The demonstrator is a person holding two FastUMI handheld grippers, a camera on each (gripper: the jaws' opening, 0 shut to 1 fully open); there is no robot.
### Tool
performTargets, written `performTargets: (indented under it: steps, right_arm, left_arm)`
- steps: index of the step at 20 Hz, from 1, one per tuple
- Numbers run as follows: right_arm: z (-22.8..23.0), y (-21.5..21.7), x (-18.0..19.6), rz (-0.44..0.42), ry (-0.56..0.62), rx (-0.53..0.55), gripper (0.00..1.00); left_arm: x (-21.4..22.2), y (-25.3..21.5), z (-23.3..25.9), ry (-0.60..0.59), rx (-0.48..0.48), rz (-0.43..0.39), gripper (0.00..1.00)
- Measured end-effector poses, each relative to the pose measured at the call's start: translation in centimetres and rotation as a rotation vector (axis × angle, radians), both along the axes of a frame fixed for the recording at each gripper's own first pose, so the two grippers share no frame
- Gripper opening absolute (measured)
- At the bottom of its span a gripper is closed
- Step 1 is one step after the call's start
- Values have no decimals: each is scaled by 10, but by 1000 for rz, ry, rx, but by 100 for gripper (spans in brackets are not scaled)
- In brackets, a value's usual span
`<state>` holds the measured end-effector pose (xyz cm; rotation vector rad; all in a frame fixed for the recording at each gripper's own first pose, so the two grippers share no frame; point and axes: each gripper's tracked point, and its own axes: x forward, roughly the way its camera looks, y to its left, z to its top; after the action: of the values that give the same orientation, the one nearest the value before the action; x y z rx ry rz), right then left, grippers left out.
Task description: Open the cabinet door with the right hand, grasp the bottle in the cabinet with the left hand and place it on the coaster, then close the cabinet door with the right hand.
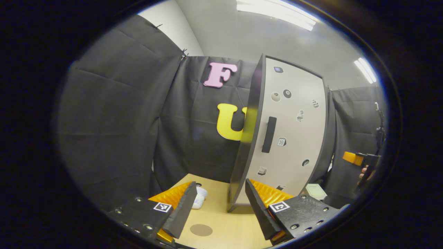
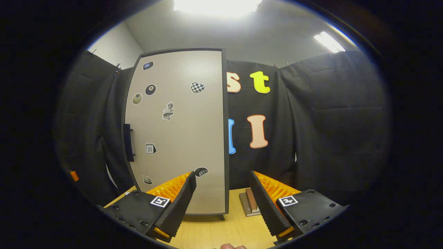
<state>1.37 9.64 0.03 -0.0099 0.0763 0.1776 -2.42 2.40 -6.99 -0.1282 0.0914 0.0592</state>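
Step in hand was judged to be the first one, door opening. The tall beige cabinet door with black frame and stickers [image 2: 176, 131] was seen closed, so the bottle, presumably behind it, could not be seen. The black vertical bar handle [image 1: 269, 134] was located at 1 o'clock in the left gripper view and at 9 o'clock in the right gripper view.

The right gripper [image 2: 223, 200] was held with fingers spread, nothing between them, well apart from the door. The left gripper [image 1: 218, 207] was likewise released and empty, above the light wooden tabletop [image 1: 225, 221].

The round brown coaster [image 1: 201, 230] was noted at 6 o'clock, between the left fingers.

Next move was expected to require the right gripper being brought to the handle and clamped on it.
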Motion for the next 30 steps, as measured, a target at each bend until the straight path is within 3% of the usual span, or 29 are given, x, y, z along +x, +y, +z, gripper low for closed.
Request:
performTargets:
  steps: [5, 11, 12, 15, 22, 30]
  right_arm:
    - [19, 44, 11, 75, -3, 61, 98]
    - [44, 117, 16, 201, -23, 103, 98]
    - [47, 132, 17, 221, -29, 100, 98]
    - [54, 172, 19, 281, -18, 115, 98]
    - [63, 246, 35, 333, -9, 131, 98]
    - [30, 304, 56, 360, 45, 64, 98]
  left_arm:
    - [-10, 10, -13, 21, 18, 13, 87]
    - [-20, 27, -26, 43, -24, 53, 84]
    - [-21, 29, -26, 43, -22, 58, 89]
    - [-24, 37, -30, 51, -11, 72, 84]
    - [-29, 65, -44, 85, -10, 131, 84]
    - [-28, 102, -52, 101, -17, 203, 86]
